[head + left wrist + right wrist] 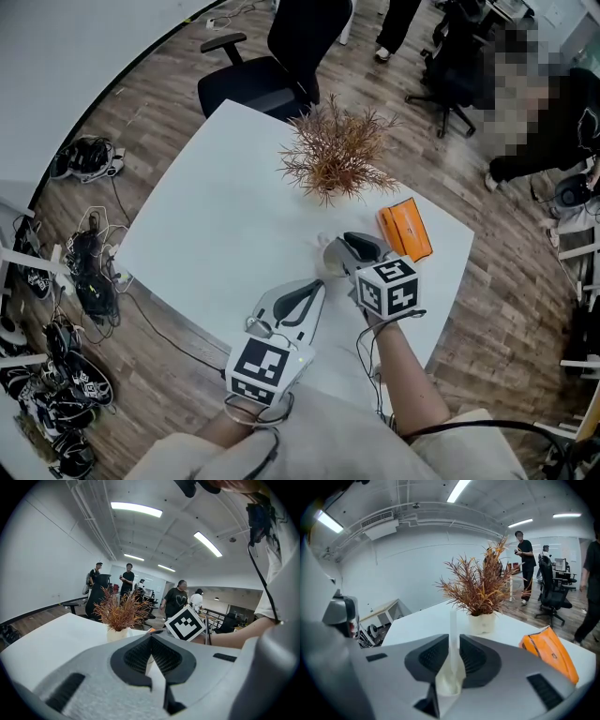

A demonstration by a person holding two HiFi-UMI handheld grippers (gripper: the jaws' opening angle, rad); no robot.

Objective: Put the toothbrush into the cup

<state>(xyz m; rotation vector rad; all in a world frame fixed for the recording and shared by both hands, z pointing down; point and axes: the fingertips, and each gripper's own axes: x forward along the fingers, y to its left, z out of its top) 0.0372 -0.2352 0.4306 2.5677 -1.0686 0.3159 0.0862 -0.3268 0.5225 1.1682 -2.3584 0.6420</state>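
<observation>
The right claw (453, 651) was closed on the toothbrush (452, 625). The pale, translucent handle stood upright in the narrow gap between the two dark pads and rose above them. Its lower end met a cream shape below the jaws. It could not be determined whether that end sat inside the cup (328, 261).

In the head view the cup stood on the white bench (216, 216), just beside the tip of the right claw (349, 246) and directly ahead of the left claw (317, 286). Both claws lay close together near the bench edge facing the person.

The left claw (151, 641) had its jaws drawn together with only a thin slit between the pads. It gripped nothing; a cream sliver showed through the slit.

A dried reddish-brown plant (336, 155) in a small pale pot (482, 622) stood farther along the bench. An orange pouch (405, 228) lay flat to the right of the plant, near the right claw. A black office chair (272, 70) stood on the wooden floor at the far corner of the bench.
</observation>
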